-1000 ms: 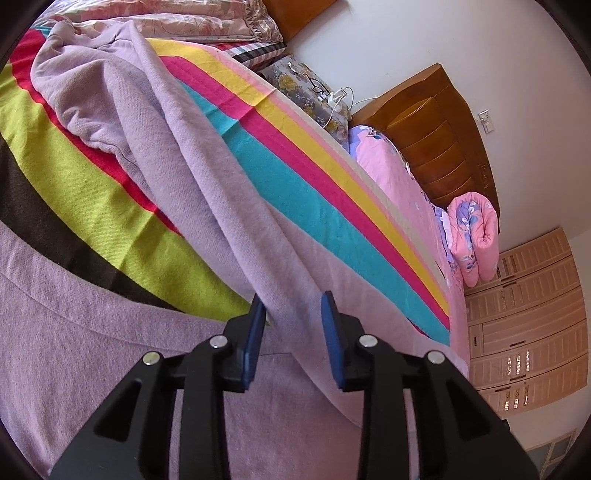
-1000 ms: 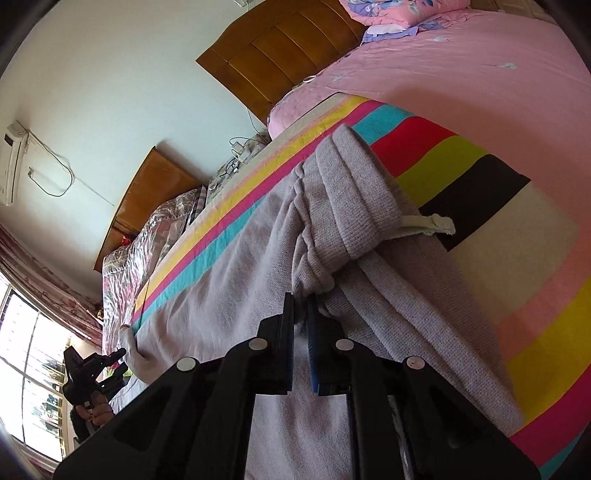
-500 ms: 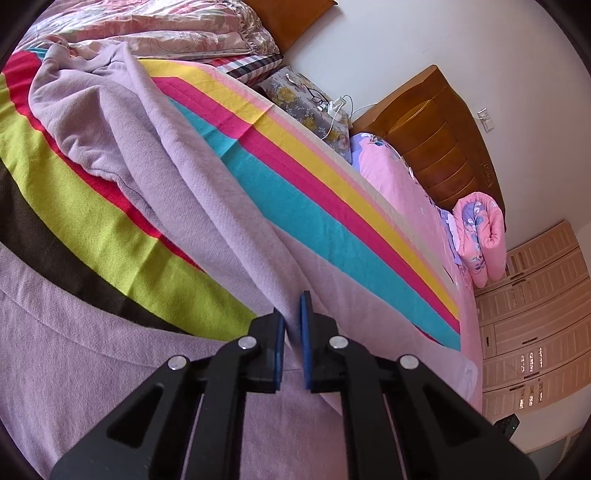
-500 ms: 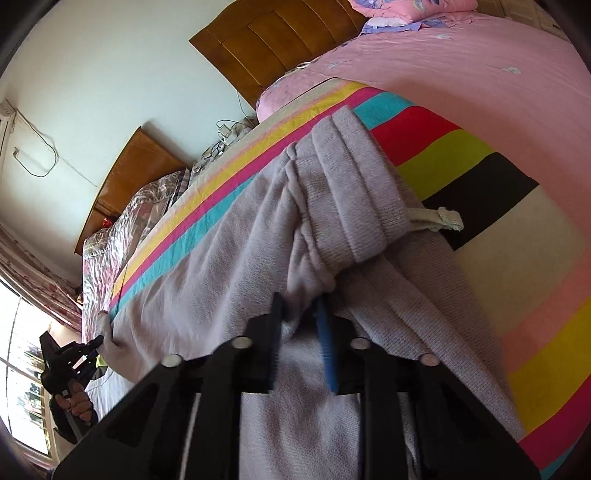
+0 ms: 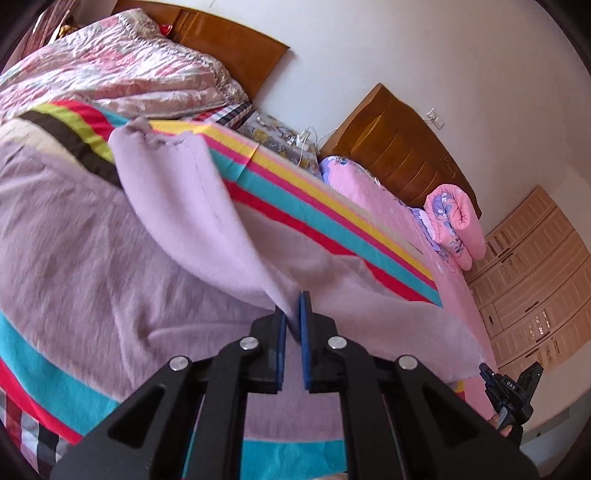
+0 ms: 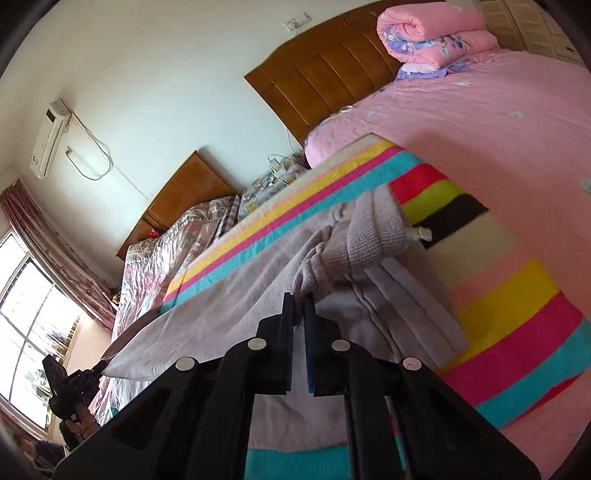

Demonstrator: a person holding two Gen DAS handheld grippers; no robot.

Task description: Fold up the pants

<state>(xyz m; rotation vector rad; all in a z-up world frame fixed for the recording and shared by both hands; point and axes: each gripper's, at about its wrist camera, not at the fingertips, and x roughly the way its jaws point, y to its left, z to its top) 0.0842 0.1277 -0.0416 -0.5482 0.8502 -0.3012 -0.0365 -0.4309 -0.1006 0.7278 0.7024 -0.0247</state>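
Observation:
Lilac pants (image 5: 92, 258) lie across a striped blanket (image 5: 332, 218) on the bed. In the left wrist view my left gripper (image 5: 293, 310) is shut on a fold of the pant leg, lifting a flap of cloth off the blanket. My right gripper (image 6: 299, 308) is shut on the bunched fabric just below the ribbed waistband (image 6: 373, 236), which carries a white drawstring (image 6: 421, 233). Each view shows the other gripper small: the right gripper (image 5: 511, 391) at the right edge, and the left gripper (image 6: 70, 387) at the lower left, holding the pants' far edge.
A pink bedsheet (image 6: 480, 122) covers the bed's far side, with a rolled pink quilt (image 6: 432, 29) by the wooden headboard (image 6: 332, 74). A second bed with a floral quilt (image 5: 122, 74) stands beyond. A cluttered nightstand (image 5: 280, 136) sits between them; wardrobe doors (image 5: 532, 266) to the right.
My left gripper closed on the pant leg and swung across the bed, lifting the cloth. My right gripper kept its grip near the waistband and pulled back, raising the fabric.

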